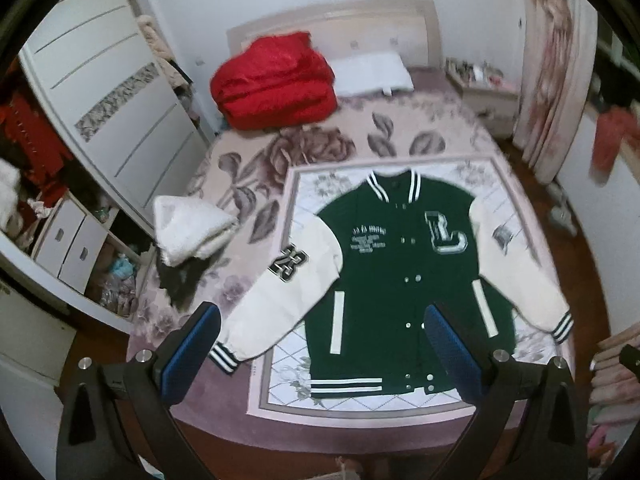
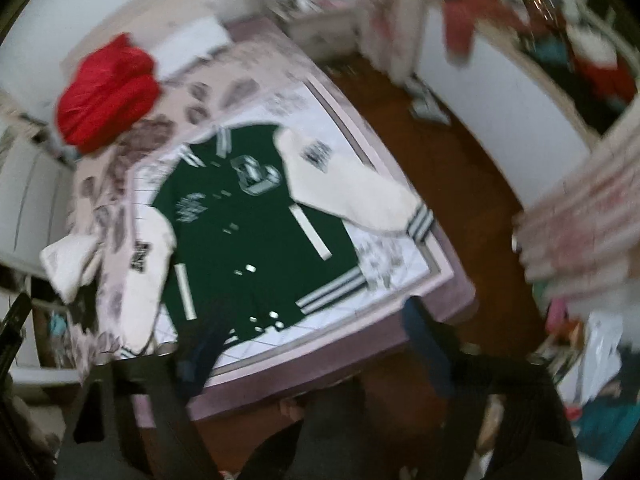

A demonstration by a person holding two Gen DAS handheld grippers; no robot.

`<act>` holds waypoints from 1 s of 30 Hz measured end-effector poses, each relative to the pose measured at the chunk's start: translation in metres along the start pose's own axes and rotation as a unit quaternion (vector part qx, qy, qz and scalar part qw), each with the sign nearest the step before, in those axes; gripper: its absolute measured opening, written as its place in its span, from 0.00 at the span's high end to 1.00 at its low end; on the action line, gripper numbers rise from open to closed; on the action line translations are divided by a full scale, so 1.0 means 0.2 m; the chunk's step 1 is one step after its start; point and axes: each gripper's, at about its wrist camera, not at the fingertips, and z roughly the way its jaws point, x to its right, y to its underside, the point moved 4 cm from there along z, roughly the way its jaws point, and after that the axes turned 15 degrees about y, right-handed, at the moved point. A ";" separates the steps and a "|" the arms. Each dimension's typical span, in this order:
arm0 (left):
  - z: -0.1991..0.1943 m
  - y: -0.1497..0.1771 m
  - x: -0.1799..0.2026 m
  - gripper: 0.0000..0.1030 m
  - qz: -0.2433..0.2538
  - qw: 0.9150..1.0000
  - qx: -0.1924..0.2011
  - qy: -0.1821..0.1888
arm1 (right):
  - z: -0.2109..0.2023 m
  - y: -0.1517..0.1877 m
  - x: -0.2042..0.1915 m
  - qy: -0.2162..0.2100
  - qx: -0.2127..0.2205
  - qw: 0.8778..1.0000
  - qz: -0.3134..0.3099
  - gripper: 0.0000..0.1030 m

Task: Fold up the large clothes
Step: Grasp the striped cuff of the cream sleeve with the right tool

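Apparently both hand-held grippers (image 1: pixel 320 344) (image 2: pixel 308 344) hang open above the jacket (image 1: pixel 400 264).

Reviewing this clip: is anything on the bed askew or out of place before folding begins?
Nothing stands out. The green varsity jacket lies flat, face up, buttoned, sleeves spread. A white garment sits crumpled to its left, apart from it.
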 end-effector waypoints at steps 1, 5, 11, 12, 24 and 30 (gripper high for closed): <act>0.12 0.00 0.03 0.00 0.000 1.000 -0.010 -0.002 | 0.16 -0.02 0.03 -0.007 -0.019 1.000 0.018 0.26; 0.55 0.03 0.12 0.00 -0.001 0.998 -0.052 -0.021 | 0.76 -0.11 0.12 -0.037 -0.078 0.993 0.080 0.26; 1.15 0.17 0.17 0.00 -0.023 0.992 -0.114 -0.045 | 1.80 -0.21 0.25 -0.076 -0.154 0.964 0.203 0.26; 1.29 0.21 0.17 0.00 -0.031 0.990 -0.127 -0.046 | 1.92 -0.22 0.27 -0.079 -0.158 0.959 0.220 0.26; 2.12 0.31 0.27 0.00 -0.047 0.982 -0.179 -0.046 | 2.77 -0.50 0.35 -0.134 -0.070 0.893 0.423 0.39; 2.31 0.17 0.45 0.00 -0.033 0.982 -0.186 -0.016 | 2.76 -0.74 0.46 -0.058 -0.022 0.876 0.478 0.91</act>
